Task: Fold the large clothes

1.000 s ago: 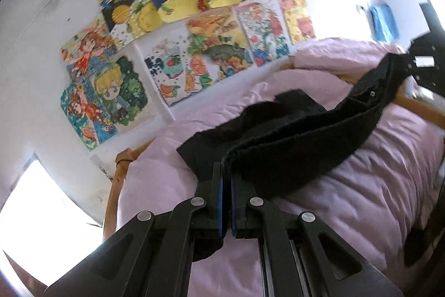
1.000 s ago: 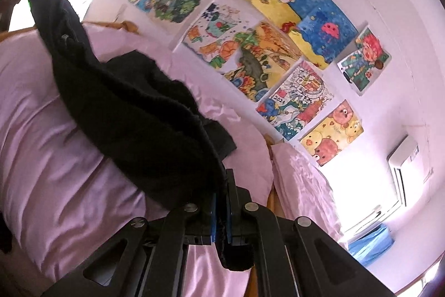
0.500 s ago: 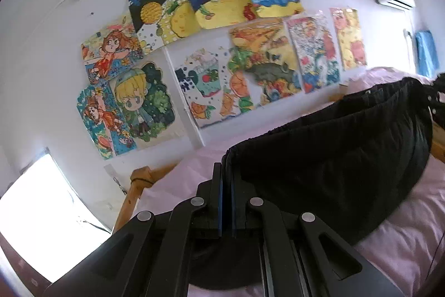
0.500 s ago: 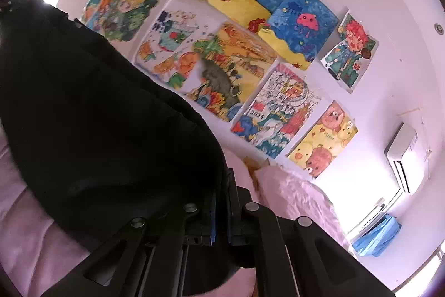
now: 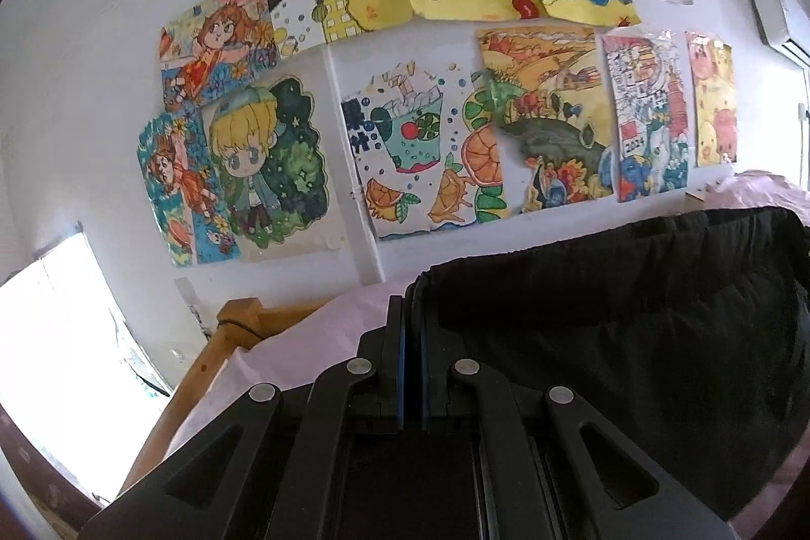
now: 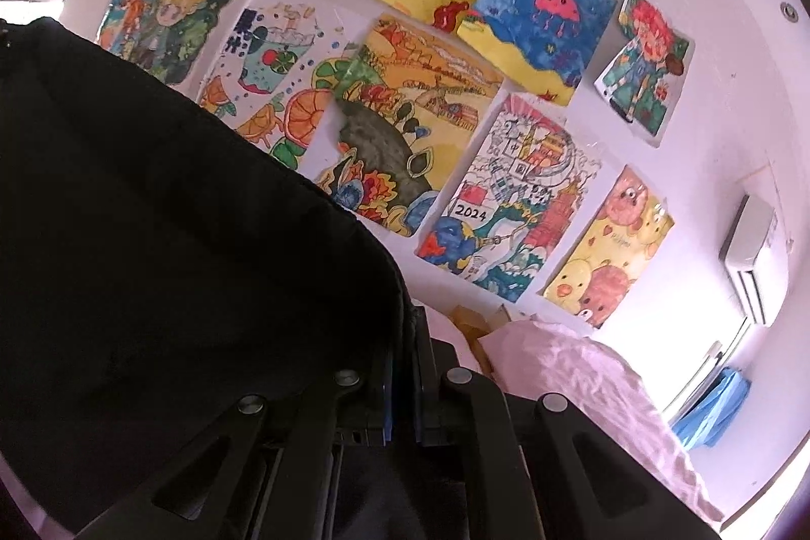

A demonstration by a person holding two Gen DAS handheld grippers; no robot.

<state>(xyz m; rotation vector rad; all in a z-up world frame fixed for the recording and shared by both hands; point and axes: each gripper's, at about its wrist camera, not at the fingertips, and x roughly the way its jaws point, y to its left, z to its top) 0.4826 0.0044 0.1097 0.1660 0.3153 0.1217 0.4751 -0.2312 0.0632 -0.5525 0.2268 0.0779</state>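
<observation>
A black garment (image 5: 633, 337) hangs stretched above a pink-sheeted bed (image 6: 582, 368), one edge clenched in the jaws of the left gripper (image 5: 411, 312) and the other in the right gripper (image 6: 405, 337). Either thin pinch could slip under the cloth's weight, dropping an end and spoiling the fold. On the wall, one of the children's paintings (image 6: 506, 206) reads "2024".

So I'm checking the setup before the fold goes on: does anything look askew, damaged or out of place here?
Nothing stands out. The left gripper and right gripper are each shut on an edge of the black garment, which hangs stretched between them over the pink bedding. No tear or snag shows.
</observation>
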